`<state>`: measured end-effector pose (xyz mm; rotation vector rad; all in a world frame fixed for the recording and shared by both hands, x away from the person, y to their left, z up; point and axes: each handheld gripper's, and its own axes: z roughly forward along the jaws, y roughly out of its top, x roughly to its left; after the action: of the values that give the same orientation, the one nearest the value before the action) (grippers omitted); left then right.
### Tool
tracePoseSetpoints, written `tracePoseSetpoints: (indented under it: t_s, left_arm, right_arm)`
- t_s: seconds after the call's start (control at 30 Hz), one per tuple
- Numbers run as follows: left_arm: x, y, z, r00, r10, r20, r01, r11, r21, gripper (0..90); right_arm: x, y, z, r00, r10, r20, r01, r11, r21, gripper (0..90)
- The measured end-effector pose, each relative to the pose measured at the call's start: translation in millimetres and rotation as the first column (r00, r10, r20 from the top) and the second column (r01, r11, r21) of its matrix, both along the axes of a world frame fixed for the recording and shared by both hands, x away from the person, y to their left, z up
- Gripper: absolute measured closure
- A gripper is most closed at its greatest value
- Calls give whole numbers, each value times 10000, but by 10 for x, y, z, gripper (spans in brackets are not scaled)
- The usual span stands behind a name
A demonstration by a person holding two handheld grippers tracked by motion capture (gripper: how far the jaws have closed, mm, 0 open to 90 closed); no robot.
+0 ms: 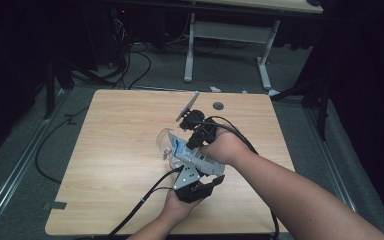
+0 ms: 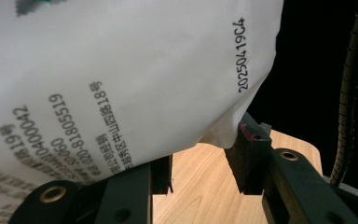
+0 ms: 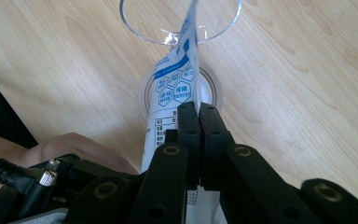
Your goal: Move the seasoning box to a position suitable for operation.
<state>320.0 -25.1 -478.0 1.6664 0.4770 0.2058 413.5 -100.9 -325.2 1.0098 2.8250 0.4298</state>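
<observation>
2 claws meet | right claw [image 3: 199,112] pinches pouch [image 3: 170,93] | left claw [image 2: 200,163] underneath

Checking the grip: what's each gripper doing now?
Left gripper: open, pouch between its fingers.
Right gripper: shut on pouch edge.

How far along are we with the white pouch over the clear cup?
Done: the right claw is shut on the white pouch, holding its edge over the clear cup on the wooden table. In hand: the left claw has the pouch's lower corner between its jaws, which stand apart. Left: whether anything has gone into the cup cannot be told.
</observation>
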Motion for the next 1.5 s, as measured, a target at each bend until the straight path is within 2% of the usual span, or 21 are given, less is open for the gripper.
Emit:
tracePoseSetpoints:
  t_s: [1.5]
  left_arm:
    - [-3, -2, 8, 10000, 2, 57, -2, 10000, -25, 642]
  right_arm:
    - [0, 6, 5, 10000, 40, 13, -40, 10000, 25, 891]
